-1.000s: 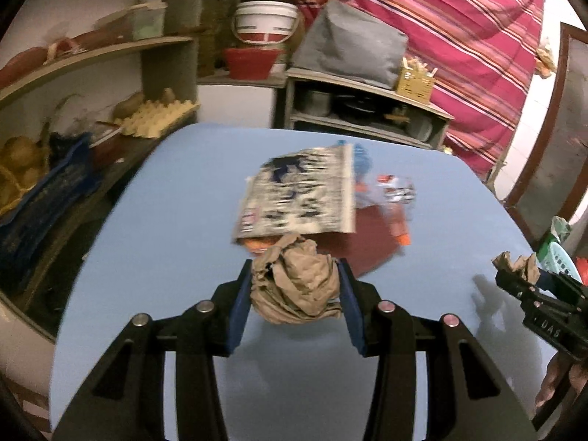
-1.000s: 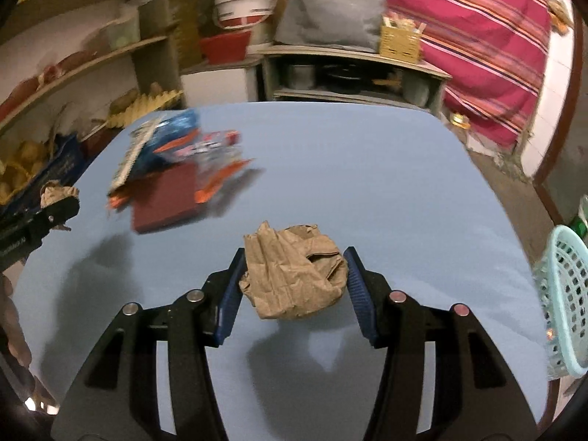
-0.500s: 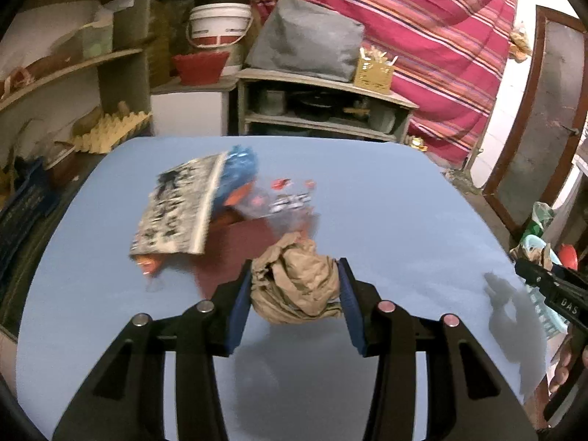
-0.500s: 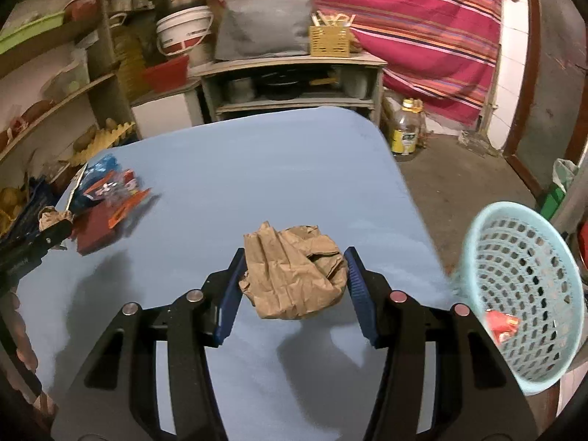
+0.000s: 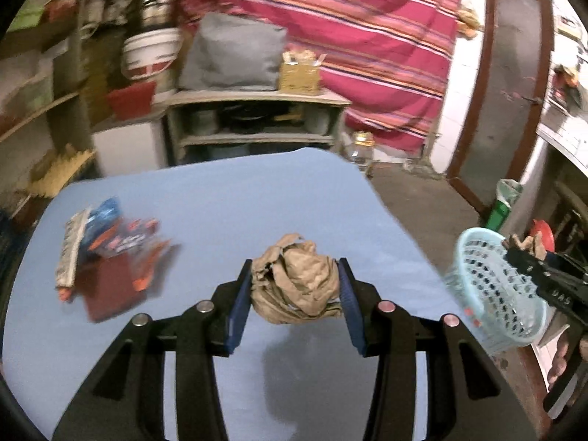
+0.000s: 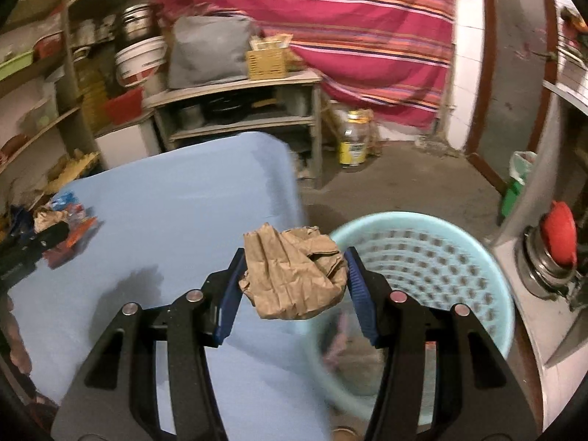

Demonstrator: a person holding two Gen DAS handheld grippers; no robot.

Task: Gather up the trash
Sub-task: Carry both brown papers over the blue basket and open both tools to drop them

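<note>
My left gripper [image 5: 295, 286] is shut on a crumpled brown paper ball [image 5: 296, 284], held above the blue table [image 5: 220, 198]. My right gripper [image 6: 294, 275] is shut on a crumpled brown paper bag [image 6: 292, 281], held over the table's right edge beside the light blue basket [image 6: 441, 246]. The same basket [image 5: 488, 286] shows at the right of the left wrist view, with the right gripper [image 5: 514, 248] and its paper in front of it. Some scraps lie inside the basket, blurred. A pile of wrappers and printed paper [image 5: 106, 257] lies on the table's left.
Shelves with a bucket [image 5: 150, 55], pots and a grey bag [image 5: 231, 55] stand behind the table. A striped red cloth [image 6: 367, 29] hangs at the back. A jar [image 6: 352, 143] stands on the floor. At far right are a metal can with a red top [image 6: 551, 253] and a green bottle [image 6: 514, 191].
Both grippers have swung to the right with their paper wads. The wrapper pile has slid to the left of both views, and the basket has come into view below the right gripper.
</note>
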